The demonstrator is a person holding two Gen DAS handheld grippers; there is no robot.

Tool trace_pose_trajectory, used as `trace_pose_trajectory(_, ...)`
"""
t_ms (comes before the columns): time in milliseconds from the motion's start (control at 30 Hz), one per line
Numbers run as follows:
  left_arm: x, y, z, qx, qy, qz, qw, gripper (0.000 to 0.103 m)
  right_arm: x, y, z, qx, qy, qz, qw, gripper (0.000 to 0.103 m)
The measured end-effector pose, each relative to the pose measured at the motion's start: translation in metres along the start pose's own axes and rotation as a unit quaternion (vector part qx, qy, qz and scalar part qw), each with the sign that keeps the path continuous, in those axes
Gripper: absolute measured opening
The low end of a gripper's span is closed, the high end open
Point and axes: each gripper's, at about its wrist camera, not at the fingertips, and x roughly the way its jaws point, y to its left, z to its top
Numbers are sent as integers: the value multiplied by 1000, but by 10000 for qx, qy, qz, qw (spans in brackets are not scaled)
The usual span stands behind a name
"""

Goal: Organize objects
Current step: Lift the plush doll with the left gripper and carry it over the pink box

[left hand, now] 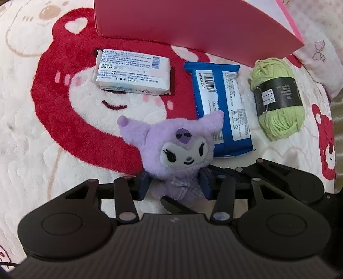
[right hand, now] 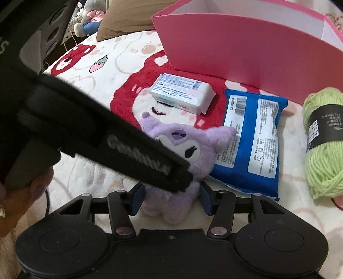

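A purple plush doll [left hand: 182, 146] lies face up on the bed, its head resting against a blue wipes pack [left hand: 223, 107]. My left gripper [left hand: 174, 186] is shut on the doll's body, with the blue pads [left hand: 144, 187] pressing in on both sides. In the right wrist view the left gripper [right hand: 184, 180] crosses over the doll [right hand: 193, 148] at the neck. My right gripper [right hand: 171, 199] is open around the doll's lower body; its pads [right hand: 137, 198] stand at the fur without squeezing. Beyond the doll lie a white pack [left hand: 133, 73], green yarn [left hand: 278, 100] and an open pink box [left hand: 193, 21].
Everything rests on a fluffy white blanket [left hand: 42, 150] with red bear prints. The pink box [right hand: 246, 47] stands at the back. A brown pillow [right hand: 128, 17] and stuffed toys [right hand: 88, 19] sit at the far left. A hand [right hand: 12, 193] holds the left gripper's handle.
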Motion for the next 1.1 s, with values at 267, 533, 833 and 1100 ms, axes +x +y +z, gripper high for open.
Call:
trace_pose_trajectory(267,-27,8,-5,-83,-261,-268,9993,42,-17,-2,3,-47,-345,243,9991,54)
trace_pose_trajectory(533,-45,-13,-9,138,-671,-388,9969,42,-44,-3,7,-102,-661,454,9967,53)
trace_pose_trajectory(833,-66,-23,-8,192,-1053,-647,9921,42,-70,-13,11,92,-872,455,9951,47)
trace_pose_trajectory(1100,-83,-34,-9,319,-1365,-729,9874,41,-90,-14,12,-43,-1123,311,9932,47)
